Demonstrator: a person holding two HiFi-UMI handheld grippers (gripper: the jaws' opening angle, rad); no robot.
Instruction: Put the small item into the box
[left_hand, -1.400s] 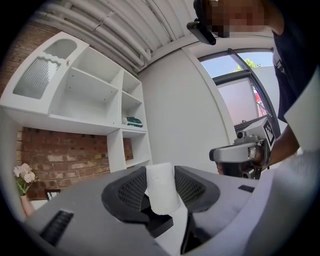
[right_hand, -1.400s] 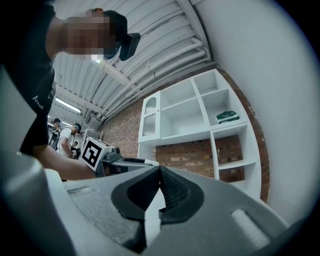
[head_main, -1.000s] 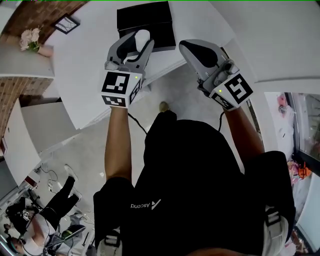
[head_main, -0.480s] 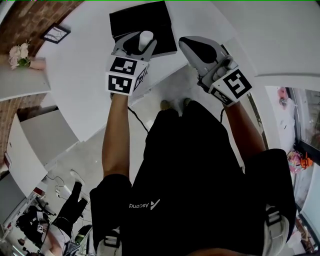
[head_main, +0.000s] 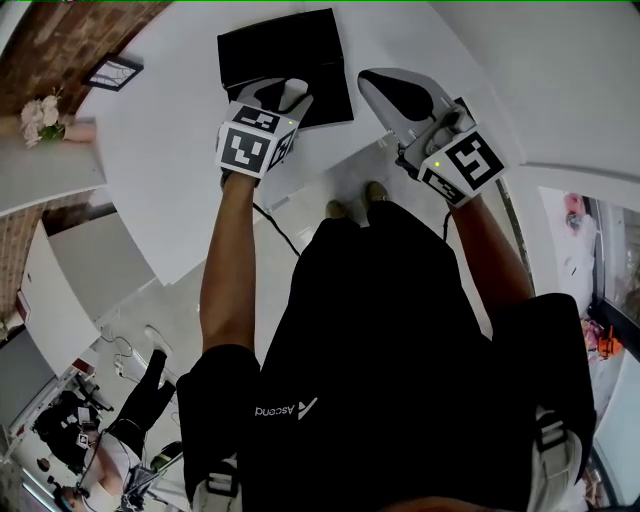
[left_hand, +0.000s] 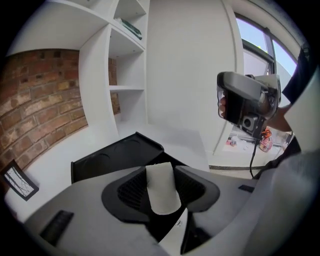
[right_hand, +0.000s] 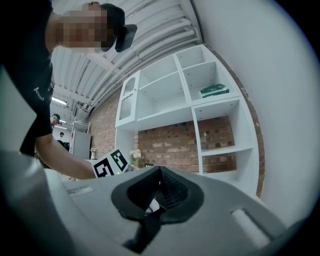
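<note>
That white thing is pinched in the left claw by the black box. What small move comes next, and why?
Probably ease the left gripper down toward the black box. Its jaws clamp the small white item, which sits over the box in the head view but is not yet inside.

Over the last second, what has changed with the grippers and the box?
The left gripper has edged forward and rolled at the wrist, so its tips now sit over the near part of the black box. It stays shut on the small white item; nothing was let go. The right gripper has barely moved: it stays shut and empty, to the right of the box.
</note>
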